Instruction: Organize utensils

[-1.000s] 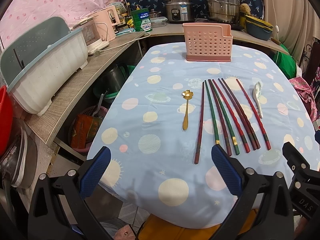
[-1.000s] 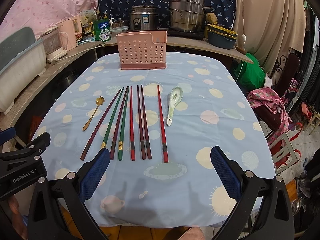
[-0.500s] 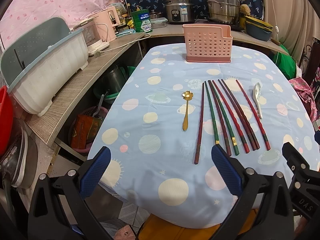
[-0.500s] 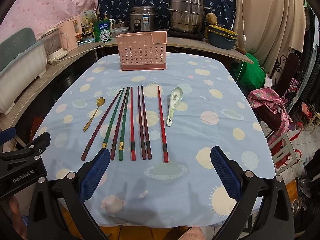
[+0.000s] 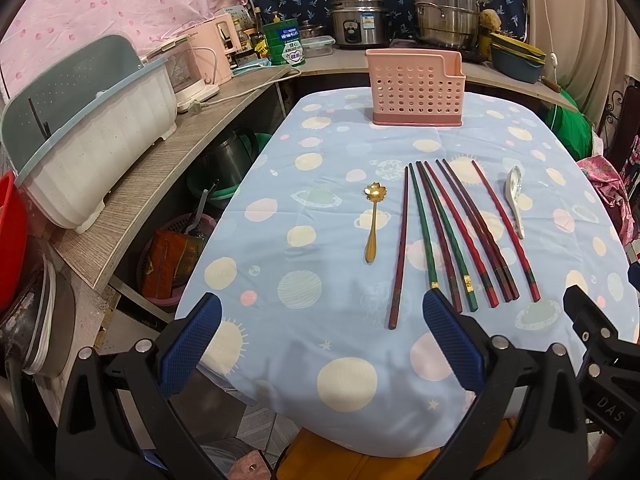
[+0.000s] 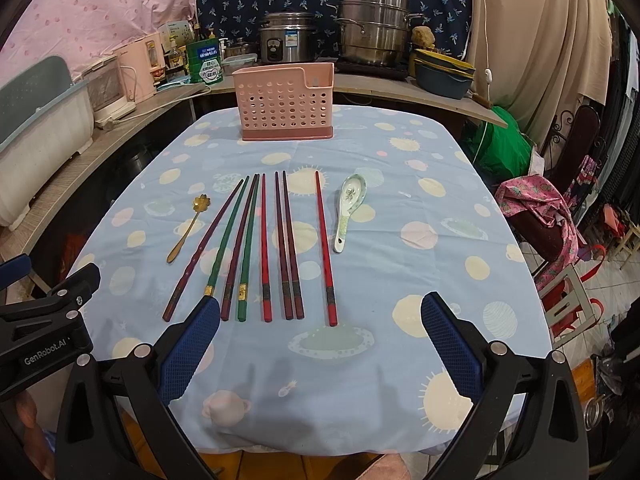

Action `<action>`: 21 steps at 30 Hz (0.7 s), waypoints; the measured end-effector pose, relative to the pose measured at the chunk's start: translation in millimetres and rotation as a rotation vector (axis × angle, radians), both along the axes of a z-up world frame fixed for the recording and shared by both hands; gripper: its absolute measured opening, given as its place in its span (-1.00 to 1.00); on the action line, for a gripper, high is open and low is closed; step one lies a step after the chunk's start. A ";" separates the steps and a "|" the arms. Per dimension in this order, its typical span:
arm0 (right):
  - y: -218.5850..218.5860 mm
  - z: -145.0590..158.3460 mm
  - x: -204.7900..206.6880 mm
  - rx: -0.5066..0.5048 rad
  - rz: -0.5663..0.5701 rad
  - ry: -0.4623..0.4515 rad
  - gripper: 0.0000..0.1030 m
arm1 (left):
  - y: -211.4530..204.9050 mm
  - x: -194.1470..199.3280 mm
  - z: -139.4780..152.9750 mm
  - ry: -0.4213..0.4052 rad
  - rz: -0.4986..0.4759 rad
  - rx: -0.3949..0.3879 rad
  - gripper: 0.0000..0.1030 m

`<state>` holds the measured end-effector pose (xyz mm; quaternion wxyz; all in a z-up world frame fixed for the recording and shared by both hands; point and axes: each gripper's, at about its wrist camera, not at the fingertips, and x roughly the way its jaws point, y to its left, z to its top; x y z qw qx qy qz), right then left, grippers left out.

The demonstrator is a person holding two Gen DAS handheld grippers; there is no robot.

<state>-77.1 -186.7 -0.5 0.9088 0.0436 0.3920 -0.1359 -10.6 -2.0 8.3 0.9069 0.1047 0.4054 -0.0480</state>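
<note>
While nothing has been lifted yet, the chopsticks [image 6: 276, 244] lie in a loose row at the centre of the right wrist frame, thick ends toward the lower edge, with the gold spoon [image 6: 187, 229] just left of them and the ceramic spoon [image 6: 349, 208] just right; the pink holder [image 6: 285, 101] stands upright and well apart in the upper middle, on the blue tablecloth [image 6: 400, 280]. Both grippers hang over the near edge of the cloth with jaws spread wide and nothing between them: the right gripper [image 6: 320, 344] low in its frame, the left gripper [image 5: 320, 344] likewise, its right pad close to a green stick's gold band. A good first pick, I judge, is an outer stick or a spoon, since the middle sticks lie nearly touching and a wide jaw could drag a neighbour; closing near the thick end and then tilting upright should ease dropping it into the holder. Compared with a second ago, the utensils and both grippers sit in the same places, so no approach has begun
</note>
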 end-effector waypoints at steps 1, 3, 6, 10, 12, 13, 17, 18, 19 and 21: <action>-0.6 -0.6 -0.2 0.000 0.000 -0.001 0.87 | -0.1 -0.6 0.9 0.001 0.000 -0.001 0.87; -0.6 -0.4 -0.1 0.002 -0.001 -0.001 0.87 | 0.0 0.1 0.4 0.002 -0.001 -0.002 0.87; -2.7 -1.6 1.0 0.006 -0.008 0.003 0.87 | -0.2 2.5 -0.4 0.012 -0.003 -0.010 0.87; -13.4 -7.0 4.9 0.022 -0.027 0.011 0.87 | 0.3 11.4 -6.3 0.035 -0.011 -0.034 0.87; -20.2 -9.2 8.2 0.031 -0.042 0.014 0.87 | 1.2 18.6 -11.1 0.046 -0.014 -0.051 0.87; -23.7 -10.4 10.3 0.038 -0.050 0.014 0.87 | 1.6 22.5 -14.2 0.055 -0.015 -0.059 0.87; -39.9 -19.9 21.9 0.060 -0.080 0.021 0.84 | 1.4 43.0 -29.5 0.091 -0.016 -0.090 0.86; -43.3 -22.8 25.9 0.062 -0.085 0.025 0.84 | 1.0 48.6 -33.7 0.097 -0.014 -0.096 0.86; -46.9 -25.5 29.9 0.064 -0.087 0.028 0.80 | 0.2 54.0 -37.7 0.100 -0.012 -0.097 0.83; -53.1 -32.2 38.8 0.065 -0.092 0.034 0.77 | -0.7 65.8 -46.9 0.105 -0.006 -0.097 0.78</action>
